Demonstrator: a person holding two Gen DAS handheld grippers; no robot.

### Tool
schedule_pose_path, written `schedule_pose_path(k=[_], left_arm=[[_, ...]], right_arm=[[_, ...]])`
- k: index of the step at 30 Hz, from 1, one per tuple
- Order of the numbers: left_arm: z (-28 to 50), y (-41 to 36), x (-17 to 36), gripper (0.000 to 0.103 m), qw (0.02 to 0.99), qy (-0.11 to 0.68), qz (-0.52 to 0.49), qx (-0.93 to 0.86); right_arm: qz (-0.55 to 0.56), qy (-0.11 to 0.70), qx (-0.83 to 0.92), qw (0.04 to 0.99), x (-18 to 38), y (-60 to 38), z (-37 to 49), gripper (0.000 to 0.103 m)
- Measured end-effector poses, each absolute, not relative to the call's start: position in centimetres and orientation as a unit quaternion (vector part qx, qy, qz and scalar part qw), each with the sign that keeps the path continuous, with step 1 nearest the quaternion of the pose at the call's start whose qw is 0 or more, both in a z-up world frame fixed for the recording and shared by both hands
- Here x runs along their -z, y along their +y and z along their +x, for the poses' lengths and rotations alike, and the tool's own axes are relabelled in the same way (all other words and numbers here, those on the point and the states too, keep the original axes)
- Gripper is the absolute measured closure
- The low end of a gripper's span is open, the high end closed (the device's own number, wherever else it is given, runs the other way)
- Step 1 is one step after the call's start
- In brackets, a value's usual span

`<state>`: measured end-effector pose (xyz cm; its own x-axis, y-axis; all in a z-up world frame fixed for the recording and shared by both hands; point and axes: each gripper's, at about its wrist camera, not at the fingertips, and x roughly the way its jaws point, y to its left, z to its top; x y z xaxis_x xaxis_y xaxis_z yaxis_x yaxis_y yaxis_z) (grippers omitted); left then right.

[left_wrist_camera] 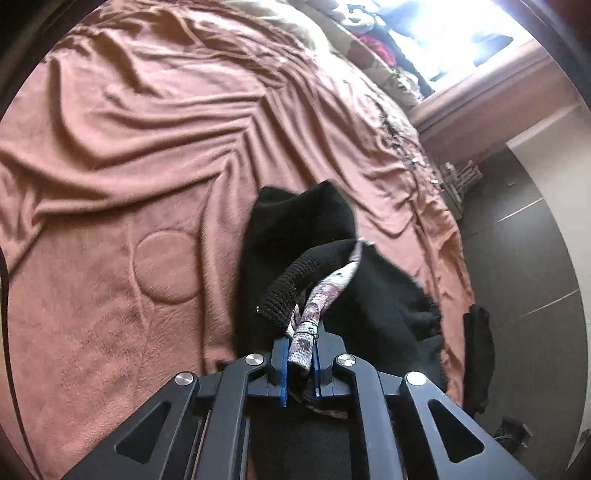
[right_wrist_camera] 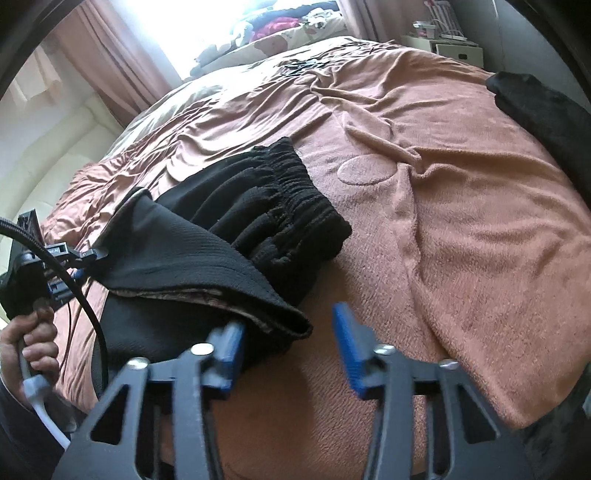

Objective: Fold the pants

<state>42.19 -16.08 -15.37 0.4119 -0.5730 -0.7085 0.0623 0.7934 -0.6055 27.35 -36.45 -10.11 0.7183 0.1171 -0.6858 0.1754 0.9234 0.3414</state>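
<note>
The left gripper [left_wrist_camera: 300,354] is pinching a thin edge of the black pants [left_wrist_camera: 295,236], where the grey patterned inside shows. That bit is small, so I think it could slip out if the hand pulls hard, and the fold would flop open.

The right gripper [right_wrist_camera: 288,347] is spread apart. One blue finger [right_wrist_camera: 229,343] pokes under the pants' near hem and the other stands over bare blanket [right_wrist_camera: 461,221], so it holds nothing. If it closes there, it may miss the hem or grab the blanket too.

The pants lie on the blanket, near its close edge. Their long way runs from the grippers up toward the bright window [right_wrist_camera: 177,22]. The stretchy waistband [right_wrist_camera: 295,199] is the far end.
</note>
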Motion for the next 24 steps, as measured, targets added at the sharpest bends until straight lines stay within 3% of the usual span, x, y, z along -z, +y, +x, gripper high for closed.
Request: schedule_pose_path(k=[4, 11, 24], left_arm=[[42.7, -16.9, 13.0, 0.096, 0.805, 0.492, -0.251, 0.217], [45.1, -19.0, 9.8, 0.096, 0.808, 0.477, -0.247, 0.243], [51.0, -25.7, 6.7, 0.096, 0.81, 0.478, -0.207, 0.27]], right_arm=[[0.188, 0.364, 0.002, 0.912, 9.9, -36.3, 27.2, 0.089], [0.213, 0.349, -0.013, 0.913, 10.0, -37.3, 26.7, 0.095], [0.247, 0.34, -0.036, 0.907, 9.7, -38.5, 25.5, 0.096]])
